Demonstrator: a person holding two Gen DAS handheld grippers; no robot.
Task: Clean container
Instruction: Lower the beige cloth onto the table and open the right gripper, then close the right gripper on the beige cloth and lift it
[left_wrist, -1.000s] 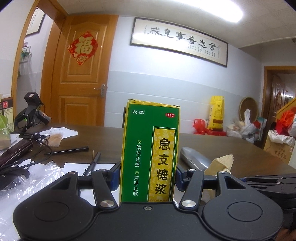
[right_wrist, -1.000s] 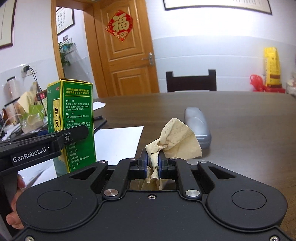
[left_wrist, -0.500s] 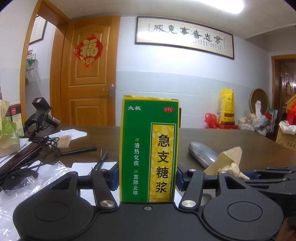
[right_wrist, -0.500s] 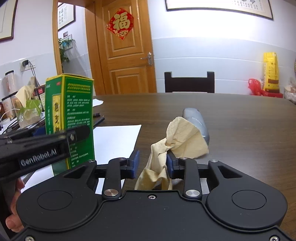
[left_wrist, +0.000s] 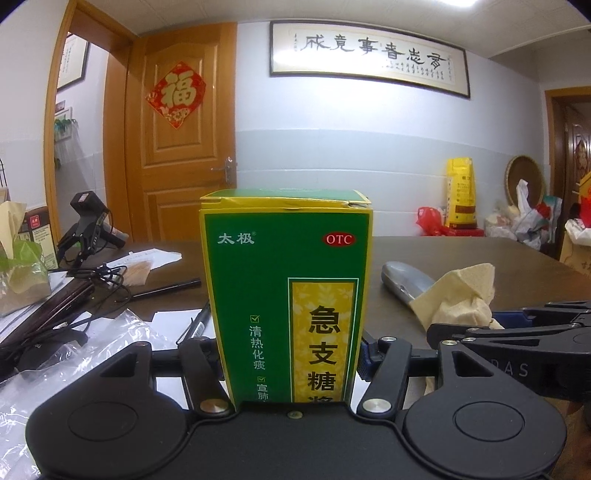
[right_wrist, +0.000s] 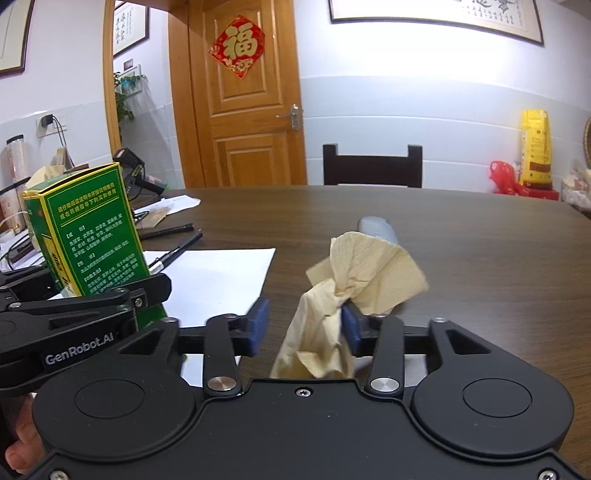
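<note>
Holding status: the left gripper (left_wrist: 291, 354) has its fingers clamped on the lower sides of the green medicine box (left_wrist: 288, 295), which stands upright between them and leans slightly in the right wrist view.
Right fingers: the right gripper (right_wrist: 303, 328) stands with its fingers apart; the beige cloth (right_wrist: 354, 288) hangs in the gap, touching the right pad (right_wrist: 349, 326) and clear of the left pad. Whether it is caught there or only draped cannot be told.
Beyond the fingers: a white paper sheet (right_wrist: 218, 273) lies on the table (right_wrist: 461, 251) ahead and left of the right fingers; a grey oblong object (left_wrist: 406, 280) lies just behind the cloth; pens (right_wrist: 177, 243) lie farther out.
Handling, box: judged light, thin card, easily dented; the top flap edge is already creased. Hold it low on the two narrow sides, as now, leaving the printed faces free for wiping.
Handling, cloth: soft, limp, no slip hazard; best taken at the bunched middle so a loose fold faces the box.
Change since half a second ago: the right fingers are wider apart and the cloth sags lower between them; the box fills more of the left wrist view and its base is now hidden.
Change since a second ago: the right fingers were then shut tight on the cloth.
</note>
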